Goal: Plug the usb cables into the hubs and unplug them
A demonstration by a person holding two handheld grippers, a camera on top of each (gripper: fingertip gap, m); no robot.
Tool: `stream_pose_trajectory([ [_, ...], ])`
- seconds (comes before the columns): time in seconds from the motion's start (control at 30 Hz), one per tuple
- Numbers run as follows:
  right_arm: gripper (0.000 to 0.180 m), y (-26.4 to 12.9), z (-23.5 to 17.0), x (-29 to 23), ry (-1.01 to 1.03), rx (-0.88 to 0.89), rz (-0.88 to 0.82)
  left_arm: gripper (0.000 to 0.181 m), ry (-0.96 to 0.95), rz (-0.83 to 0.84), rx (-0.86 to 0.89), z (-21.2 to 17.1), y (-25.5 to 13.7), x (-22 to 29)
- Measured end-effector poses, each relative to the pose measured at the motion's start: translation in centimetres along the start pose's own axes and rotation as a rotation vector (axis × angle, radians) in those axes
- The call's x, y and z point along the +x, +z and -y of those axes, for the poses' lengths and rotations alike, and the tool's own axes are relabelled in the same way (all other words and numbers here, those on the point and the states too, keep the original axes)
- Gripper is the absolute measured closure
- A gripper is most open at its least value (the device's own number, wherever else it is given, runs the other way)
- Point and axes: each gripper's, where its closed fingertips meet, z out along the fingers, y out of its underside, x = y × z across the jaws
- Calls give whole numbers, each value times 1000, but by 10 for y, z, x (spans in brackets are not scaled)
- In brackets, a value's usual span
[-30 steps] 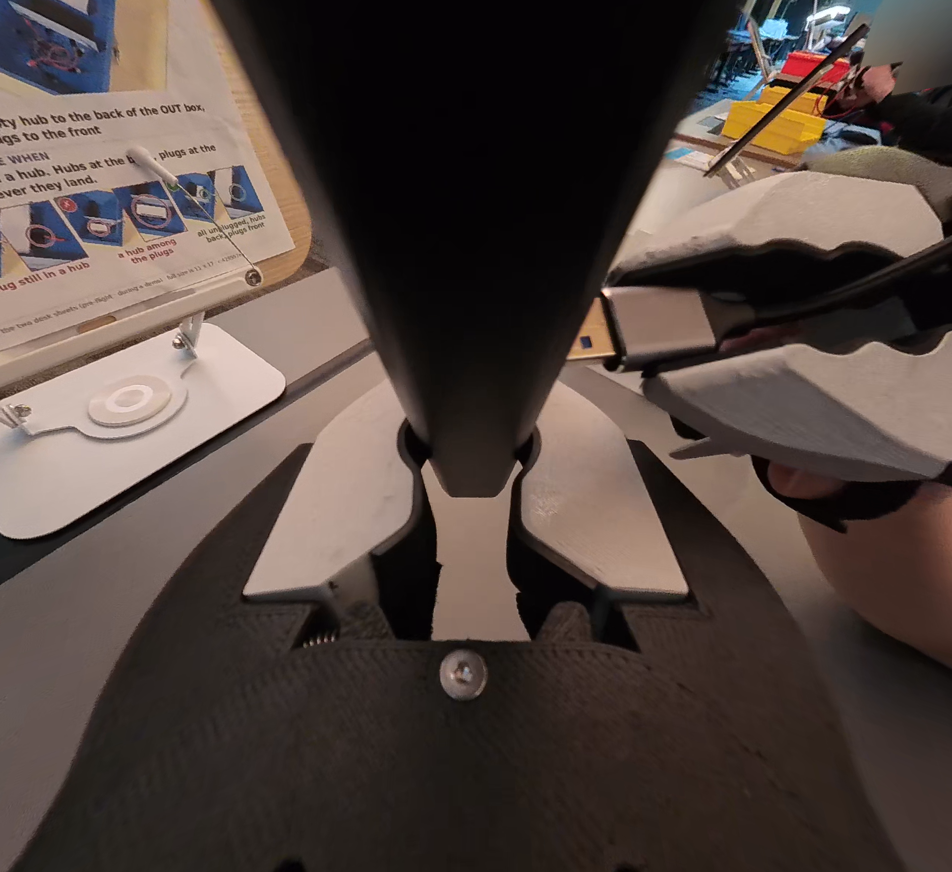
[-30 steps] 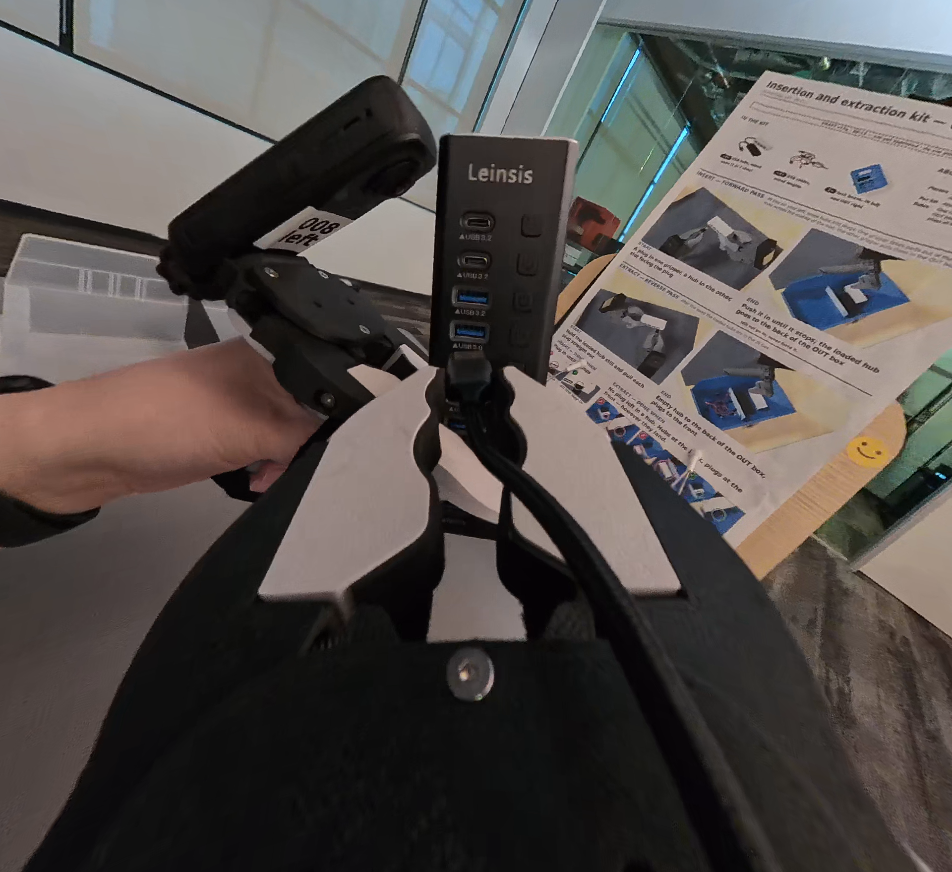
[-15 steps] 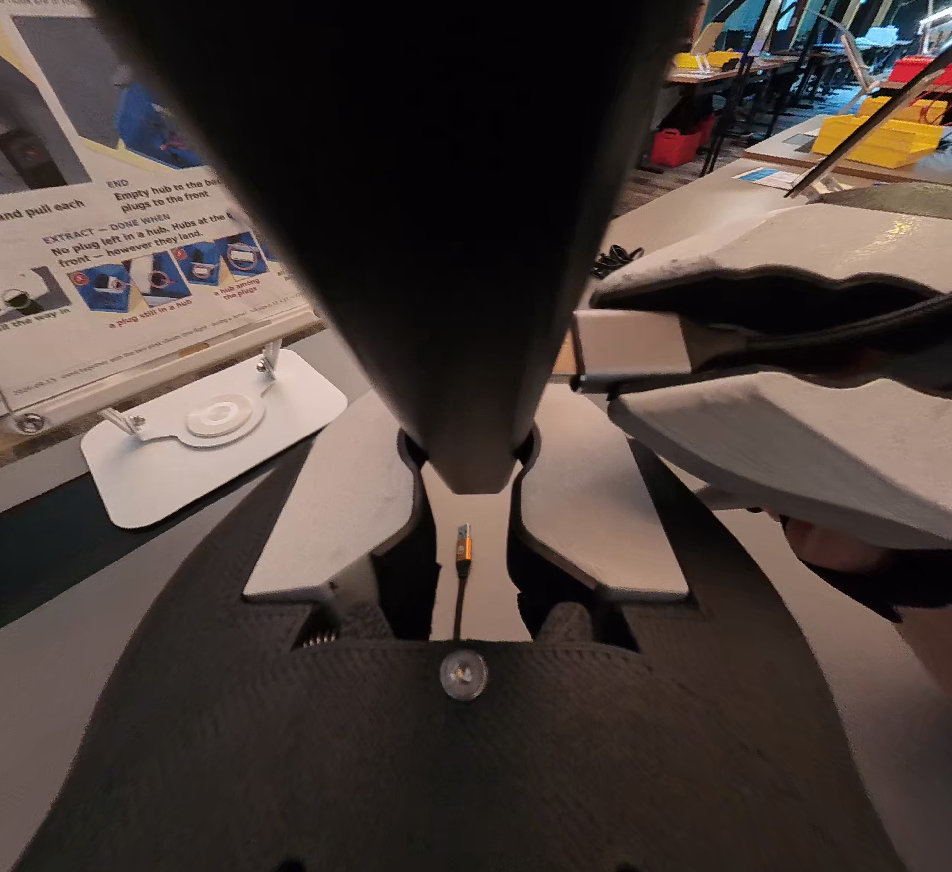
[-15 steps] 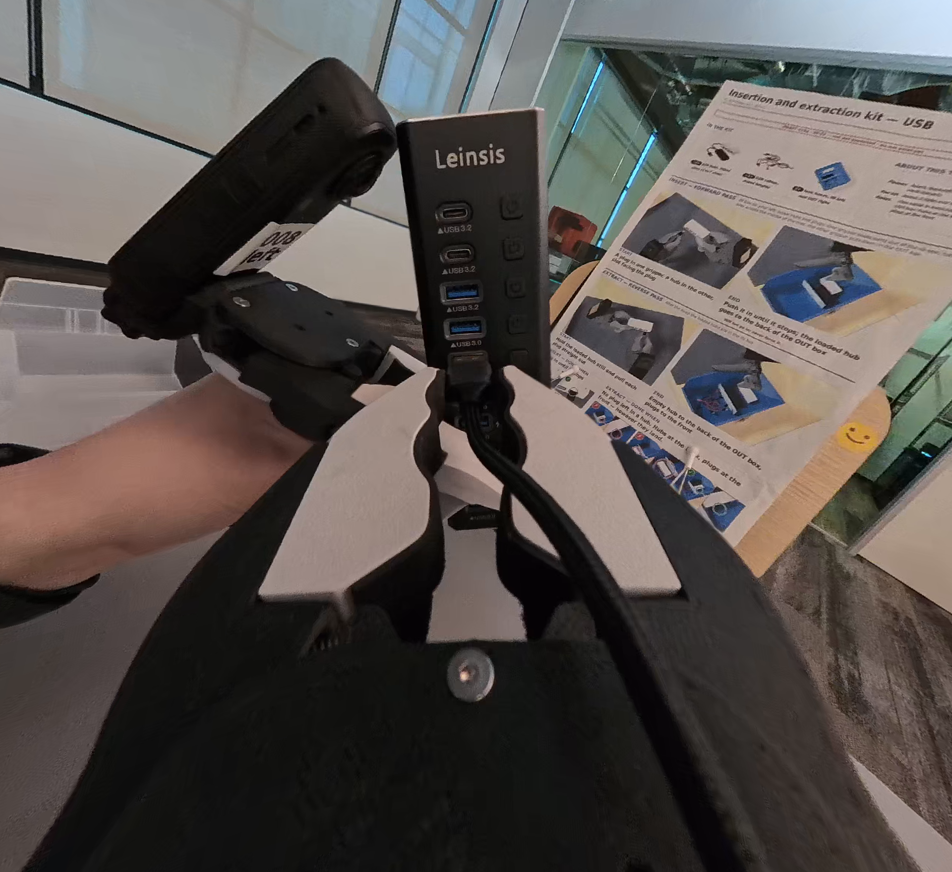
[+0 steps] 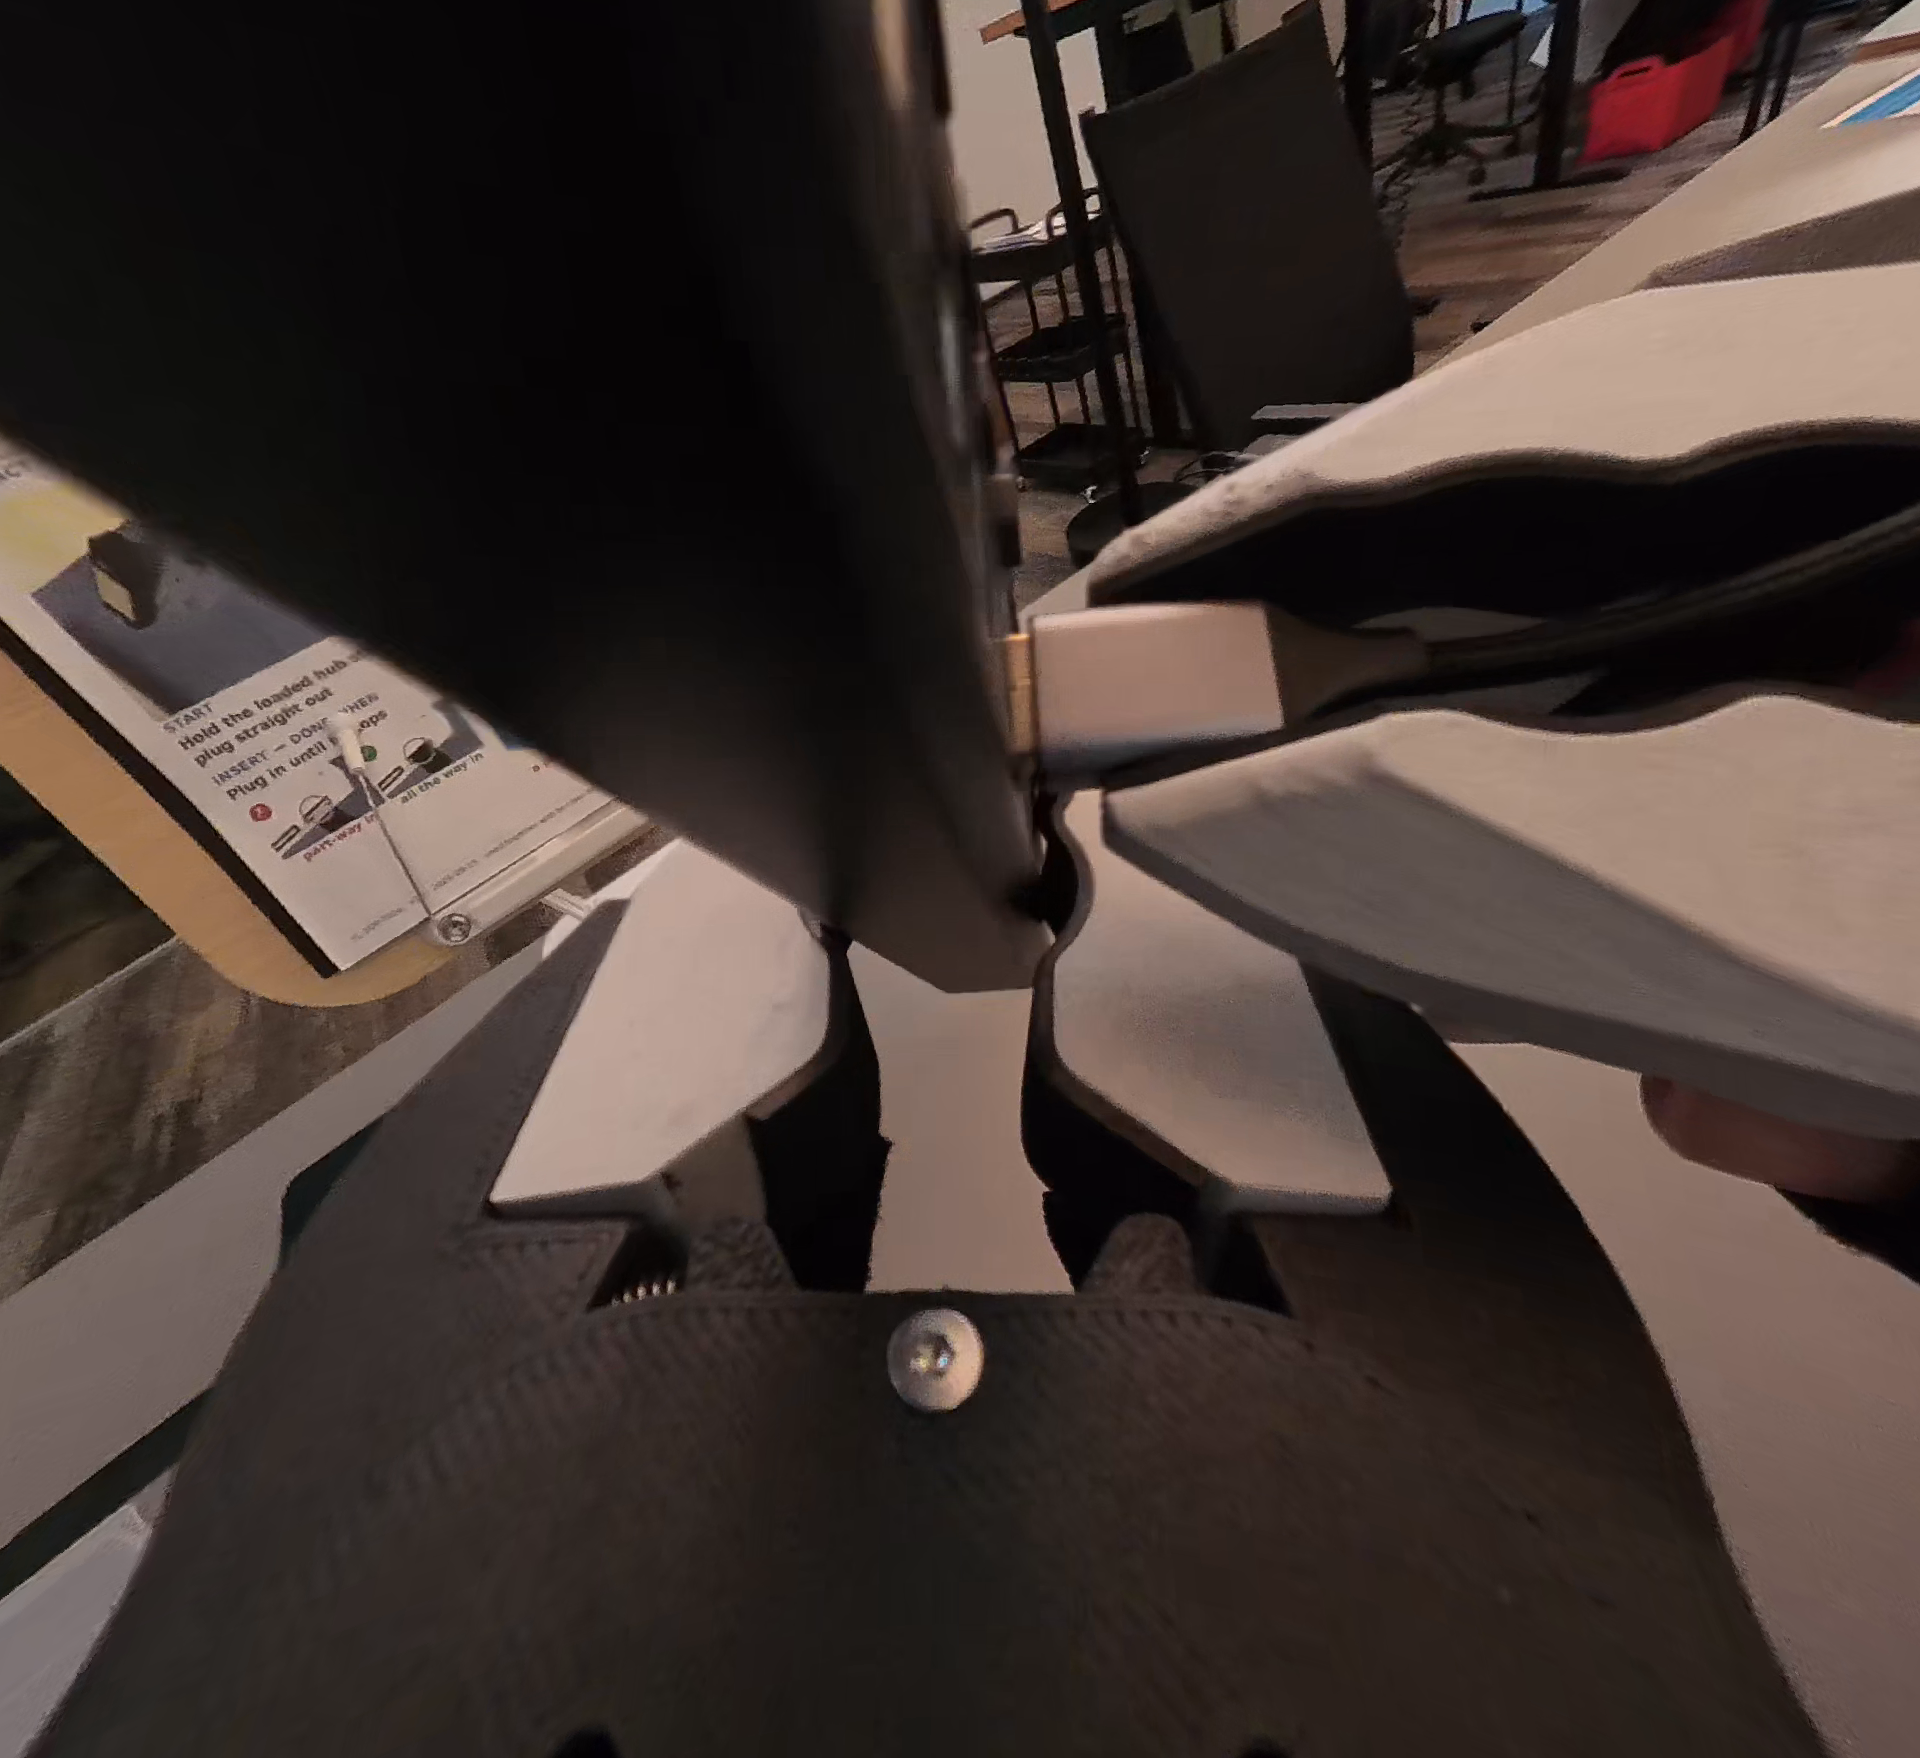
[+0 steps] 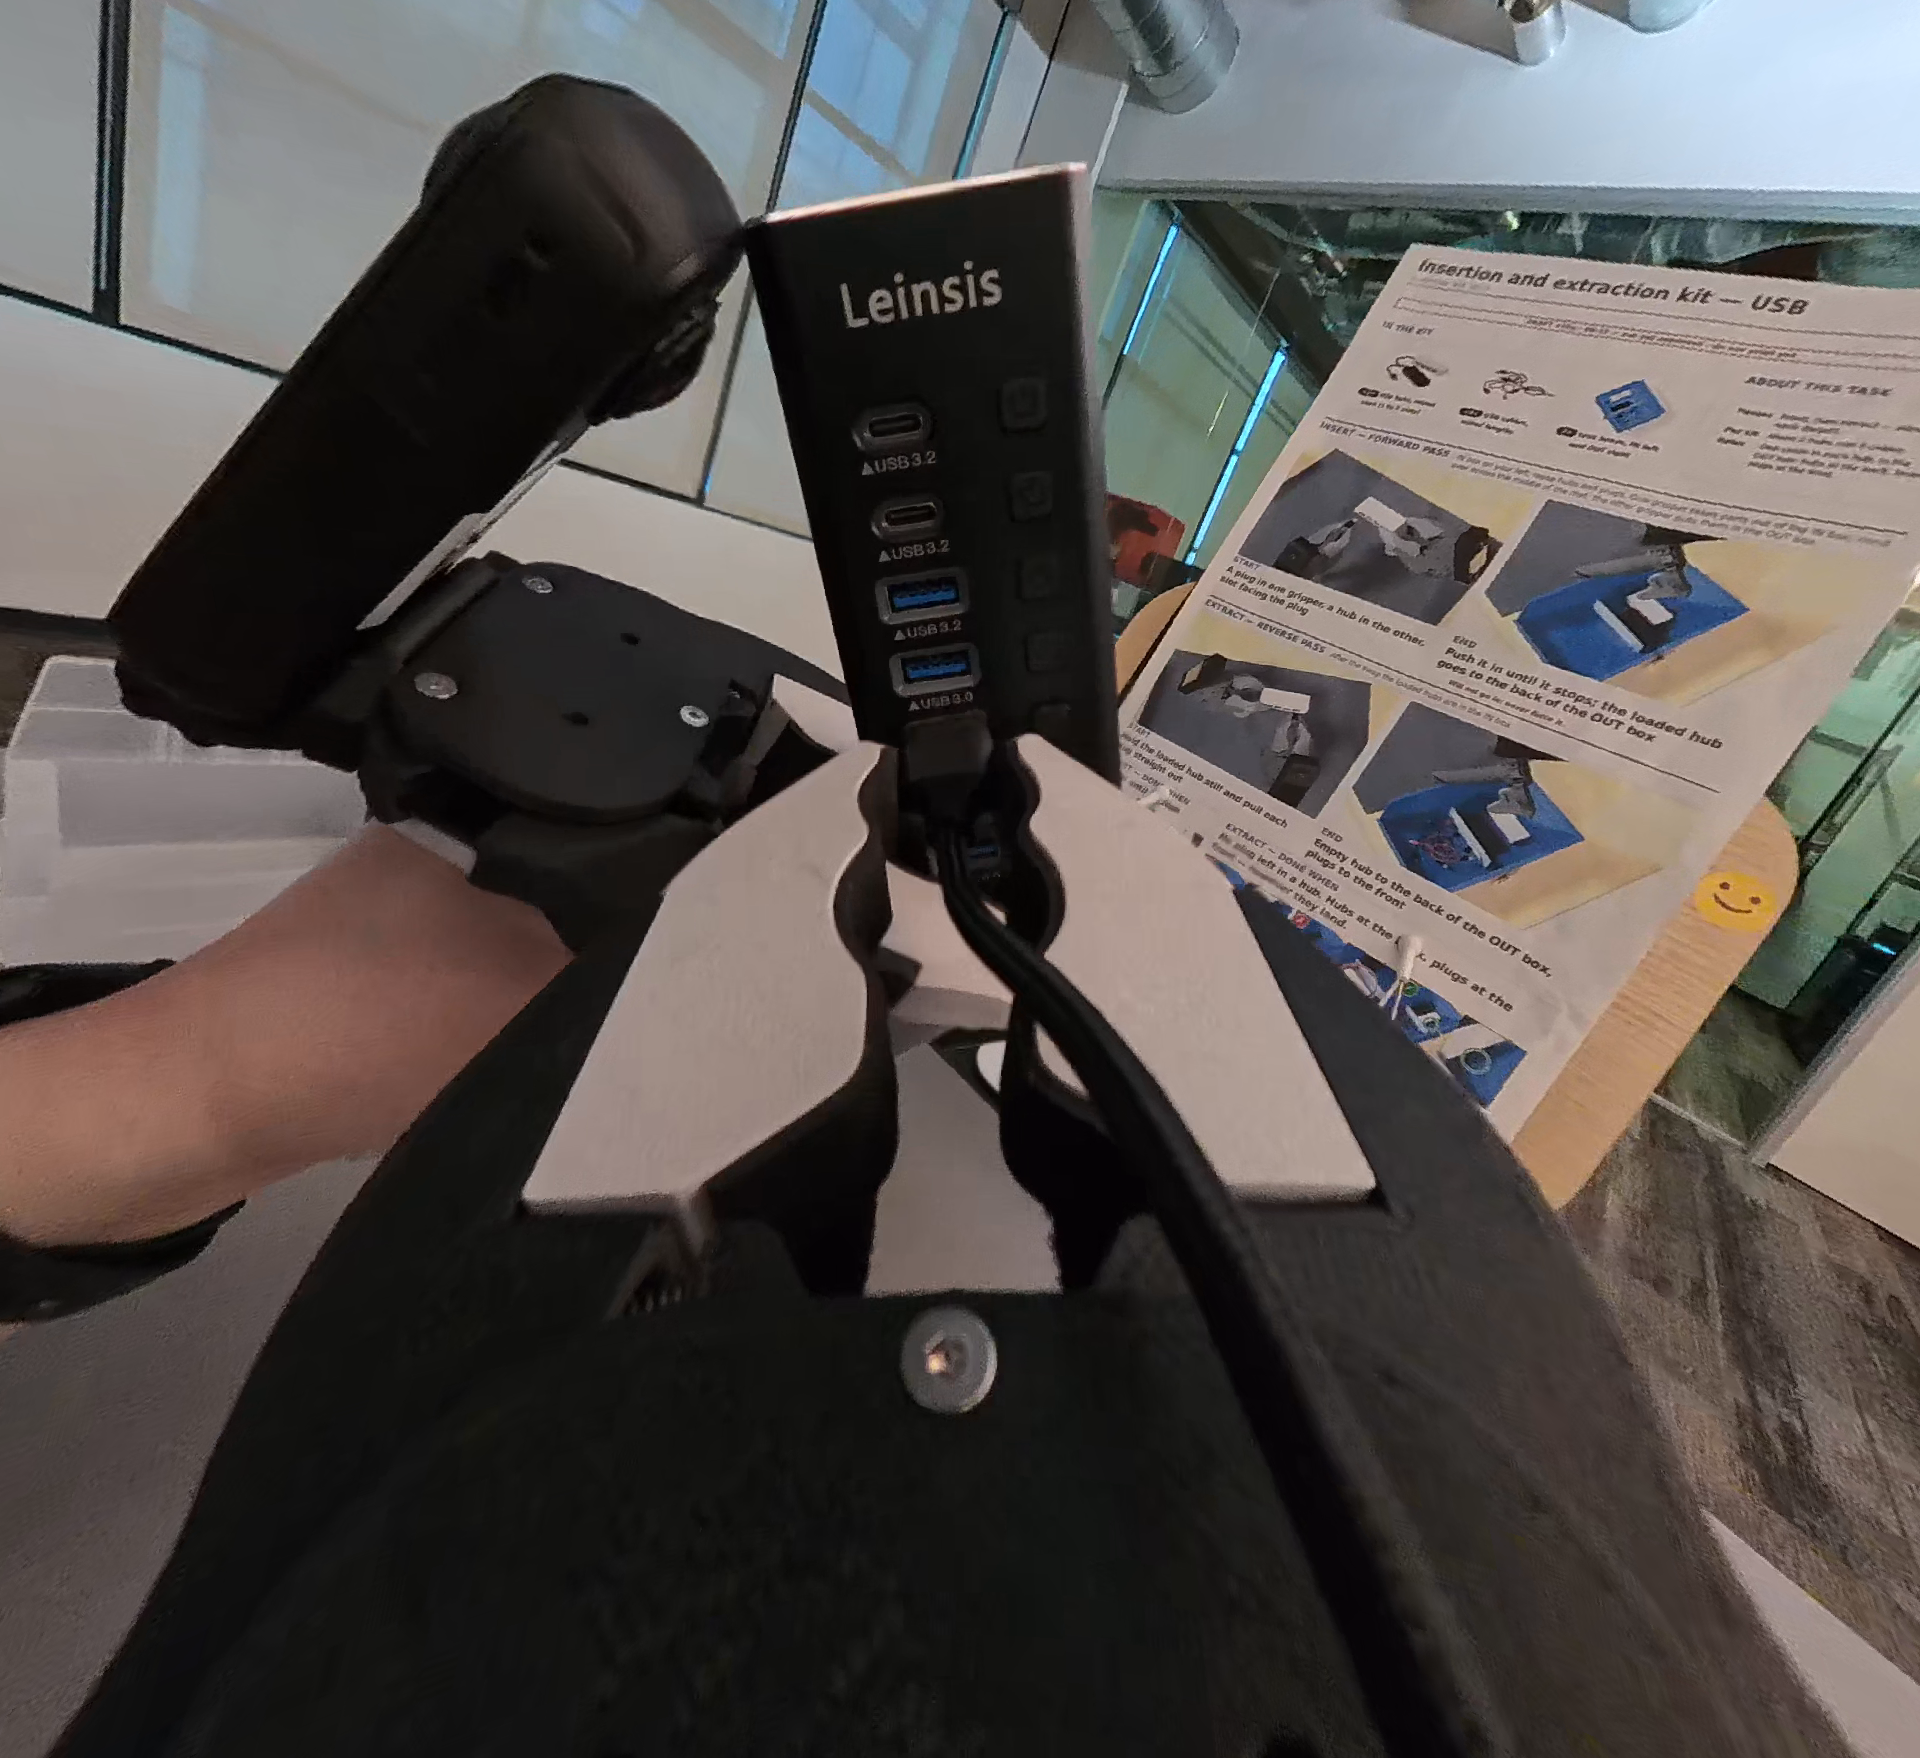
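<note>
My left gripper [image 5: 935,939] is shut on the bottom end of a black USB hub [image 5: 468,306] and holds it upright in the air. In the right wrist view the hub [image 6: 935,461] faces me with its column of ports. My right gripper [image 6: 940,773] is shut on a USB plug [image 6: 940,752] with a black cable [image 6: 1091,1033] trailing back over the gripper. In the left wrist view the right gripper [image 5: 1091,669] comes in from the right. The silver plug [image 5: 1153,680] sits pushed into a lower port on the hub's face, with only a sliver of its metal tip showing.
An instruction sheet on a wooden board [image 6: 1507,669] stands behind the hub; it also shows in the left wrist view [image 5: 312,752]. A person's hand [image 6: 208,1033] holds the left gripper's body [image 6: 540,669]. Desks, chairs and bins [image 5: 1652,98] stand far behind. My hands' fingertips stand some 7 centimetres from each other.
The plug's metal tip was clear of the hub a second ago; now it is nearly all inside the port. Both grippers have tilted and swung, so the background has shifted.
</note>
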Motion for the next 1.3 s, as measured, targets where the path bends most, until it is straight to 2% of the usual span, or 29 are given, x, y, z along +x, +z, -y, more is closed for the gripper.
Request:
stream_pose_trajectory([
  [0.17, 161, -1, 0, 0, 2, 6, 13, 152, 25, -13, -16, -2, 0, 1],
  [0.33, 162, 7, -15, 4, 41, -31, 19, 152, -123, -84, -54, -18, 12, -2],
  [0.43, 146, 19, -45, 0, 176, -131, 47, 152, -184, -50, -121, -45, 20, -19],
  [0.6, 143, 28, -81, -14, 428, -256, 136, 152, -295, -24, -187, -84, 26, -49],
  [0.7, 145, 28, -107, -38, 492, -410, 271, 152, -301, 7, -232, -102, 27, -62],
  [0.8, 152, 26, -115, -64, 555, -470, 425, 152, -353, 13, -258, -119, 27, -73],
  [0.97, 153, 11, -129, -105, 678, -601, 688, 152, -441, -4, -313, -147, 30, -79],
  [1.1, 156, -14, -116, -134, 726, -594, 992, 152, -445, 10, -350, -163, 31, -85],
  [1.23, 155, -51, -83, -155, 749, -516, 1329, 152, -438, 16, -397, -184, 33, -87],
  [1.3, 153, -62, -74, -157, 698, -502, 1388, 152, -443, 5, -423, -196, 34, -86],
])
